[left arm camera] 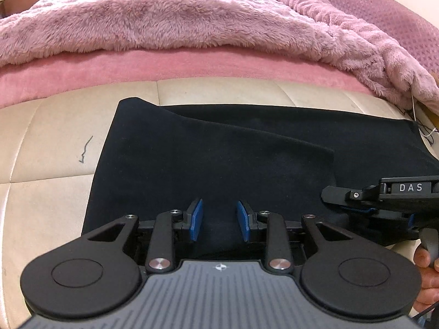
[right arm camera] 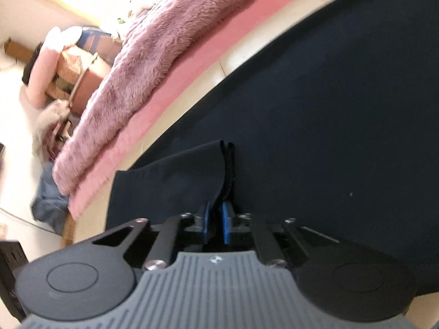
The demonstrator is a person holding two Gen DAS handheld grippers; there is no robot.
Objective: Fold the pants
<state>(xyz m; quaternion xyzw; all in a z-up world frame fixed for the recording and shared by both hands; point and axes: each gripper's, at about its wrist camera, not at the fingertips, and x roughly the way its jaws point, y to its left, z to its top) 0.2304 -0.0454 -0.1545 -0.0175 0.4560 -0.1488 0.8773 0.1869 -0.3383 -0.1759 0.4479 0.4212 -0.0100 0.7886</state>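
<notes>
Left wrist view shows the pants (left arm camera: 219, 148) lying mostly flat on the cream padded surface (left arm camera: 55, 142) that runs along the near side of the pink bed (left arm camera: 164, 63), with a fuzzy pink blanket (left arm camera: 153, 19) heaped on the bed behind them. One layer is already doubled over, with a diagonal edge crossing the fabric.

The left gripper (left arm camera: 219, 220) sits right over the near edge of the pants with its blue pads (left arm camera: 196, 219) parted and nothing pinched between them, so it's open, just hovering. The right gripper (left arm camera: 354, 200) pokes in from the right side of the pants, held by a hand (left arm camera: 426, 274).

In the right wrist view, the right gripper (right arm camera: 216, 219) is clamped shut on a bunched edge of the pants (right arm camera: 329, 109), and you can see the layers standing up out of the jaws as a ridge.

What I'd worry about:
- The right grip looks like it's on the very edge of a multi-layer bunch. If one layer slides out mid-fold, the fold goes crooked.
- The left side isn't holding anything. If the right pulls alone, the whole garment probably drags across the smooth padding instead of folding.
- The far edge of the pants is close to the bed, so a big sweep could snag the blanket fringe.
- Dark fabric on dark fabric makes edges hard to judge, so lining up hems could be off.
</notes>
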